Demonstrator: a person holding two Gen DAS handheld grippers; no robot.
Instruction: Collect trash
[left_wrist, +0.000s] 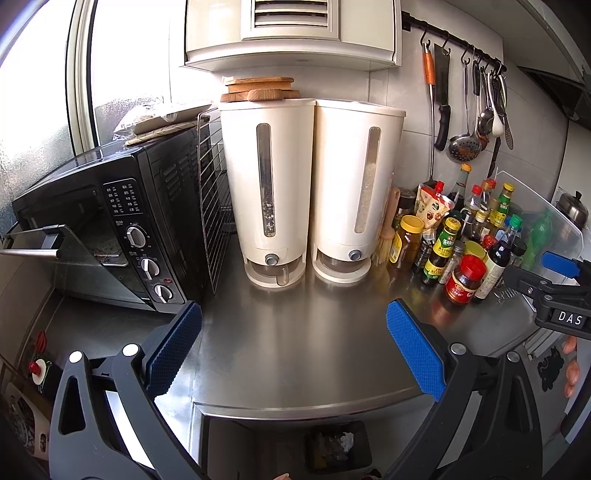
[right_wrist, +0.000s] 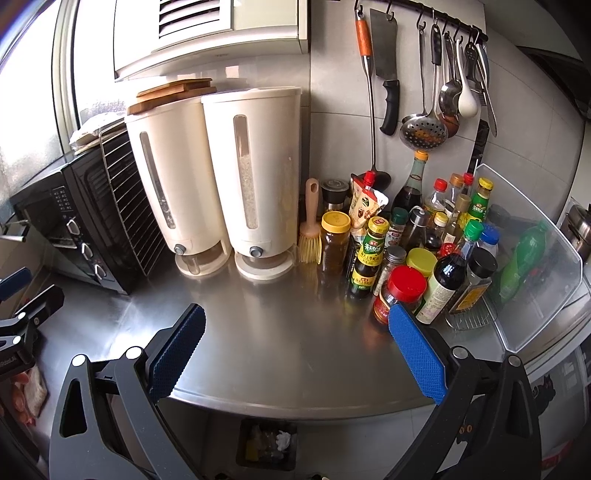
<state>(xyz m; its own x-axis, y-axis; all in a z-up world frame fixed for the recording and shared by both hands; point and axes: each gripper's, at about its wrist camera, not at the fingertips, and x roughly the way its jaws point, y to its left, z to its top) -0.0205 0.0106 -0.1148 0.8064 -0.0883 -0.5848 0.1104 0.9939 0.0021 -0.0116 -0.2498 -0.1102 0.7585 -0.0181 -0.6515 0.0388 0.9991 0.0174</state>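
My left gripper is open and empty above the front of the steel counter. My right gripper is also open and empty over the counter, its right finger close to a red-capped jar. A dark trash bin stands on the floor below the counter's front edge, holding crumpled white paper and other scraps; it also shows in the right wrist view. I see no loose trash on the counter. The right gripper's body shows at the right edge of the left wrist view.
Two cream grain dispensers stand at the back. A black toaster oven with its door open and a wire rack are on the left. Many sauce bottles, a brush and a clear bin crowd the right. Utensils hang above.
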